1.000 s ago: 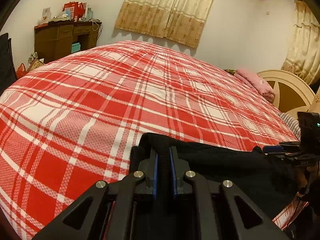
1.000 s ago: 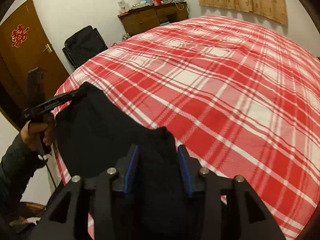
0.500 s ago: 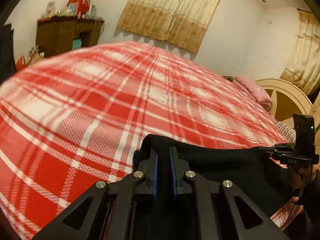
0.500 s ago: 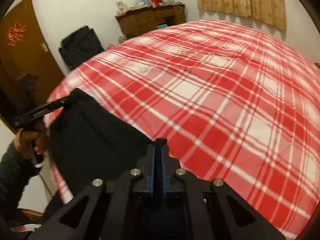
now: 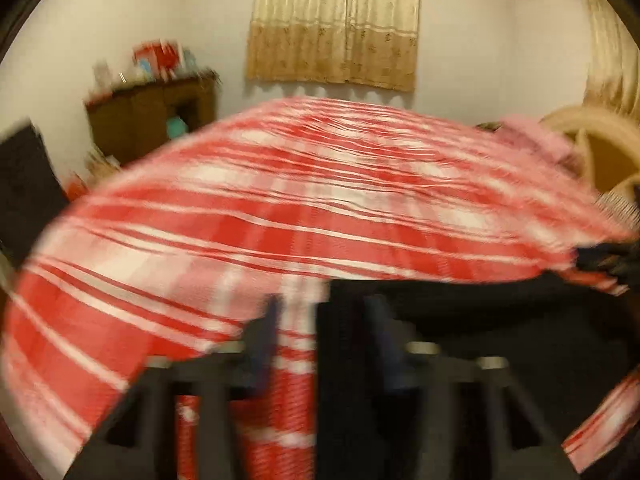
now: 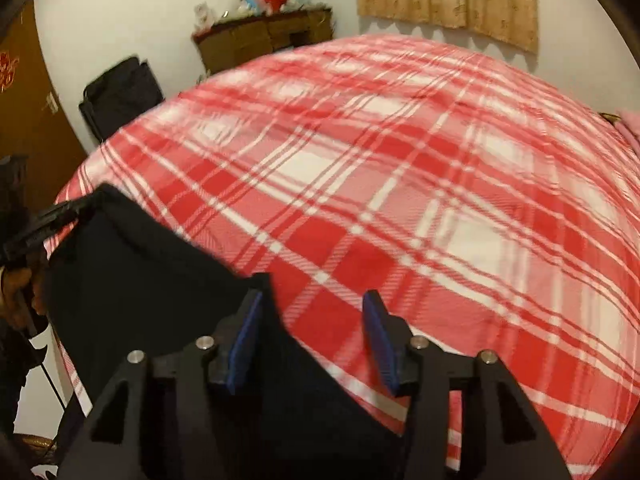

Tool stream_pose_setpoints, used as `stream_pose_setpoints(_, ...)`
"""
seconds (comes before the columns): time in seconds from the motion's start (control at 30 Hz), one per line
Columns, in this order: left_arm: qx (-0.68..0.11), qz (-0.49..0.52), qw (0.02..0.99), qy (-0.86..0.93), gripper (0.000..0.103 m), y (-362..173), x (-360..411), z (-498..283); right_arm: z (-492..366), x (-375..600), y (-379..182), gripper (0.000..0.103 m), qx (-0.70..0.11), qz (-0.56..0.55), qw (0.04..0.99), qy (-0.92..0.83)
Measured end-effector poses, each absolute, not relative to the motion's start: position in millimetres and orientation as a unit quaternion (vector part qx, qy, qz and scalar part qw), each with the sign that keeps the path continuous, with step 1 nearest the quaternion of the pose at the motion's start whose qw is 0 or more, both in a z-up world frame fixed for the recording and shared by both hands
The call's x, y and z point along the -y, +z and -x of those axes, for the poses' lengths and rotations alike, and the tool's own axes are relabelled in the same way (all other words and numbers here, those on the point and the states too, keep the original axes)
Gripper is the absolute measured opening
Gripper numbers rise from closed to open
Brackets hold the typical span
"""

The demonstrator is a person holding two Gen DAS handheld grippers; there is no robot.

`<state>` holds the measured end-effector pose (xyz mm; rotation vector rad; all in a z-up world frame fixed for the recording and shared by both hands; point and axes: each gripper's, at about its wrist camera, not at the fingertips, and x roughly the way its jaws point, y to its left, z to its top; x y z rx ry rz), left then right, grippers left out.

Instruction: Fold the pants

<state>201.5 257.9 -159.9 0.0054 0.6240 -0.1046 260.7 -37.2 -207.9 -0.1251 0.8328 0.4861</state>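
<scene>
Red plaid bed (image 6: 400, 184), black pants (image 6: 152, 272) at near edge. Both grippers, left (image 5: 324, 332) and right (image 6: 312, 332), jaws just opened, cloth released though between the pads. Corners laid down; likely one fold finished, next grasp pending.

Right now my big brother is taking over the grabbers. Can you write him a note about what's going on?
Left gripper: jaws just opened, nothing pinched; pants' edge lies between them.
Right gripper: jaws just opened too; pants' corner sits by the left pad.
Black pants: lying at the near edge of the red plaid bed.
Done: pants set down and released.
Left: can't tell how many folds are made; check, then fold again and smooth.
</scene>
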Motion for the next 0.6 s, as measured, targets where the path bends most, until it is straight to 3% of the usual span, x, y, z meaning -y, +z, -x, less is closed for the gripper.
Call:
stream_pose_setpoints(0.07, -0.299, -0.017, 0.953, -0.049, 0.080, -159.3, -268.0, -190.5, -249.2, 50.0, -198.7, 0.061, -0.381, 0.071, 0.898, 0.209)
stream_pose_setpoints(0.3, -0.280, 0.037, 0.958, -0.047, 0.080, -143.4, -297.0, -154.0, -171.1, 134.7, -169.7, 0.067, -0.350, 0.062, 0.916, 0.185)
stream_pose_setpoints(0.6, -0.266, 0.038, 0.937, -0.223, 0.080, -120.7, -153.6, -150.7, -95.0, 295.2, -155.2, 0.067, -0.355, -0.010, 0.935, 0.008)
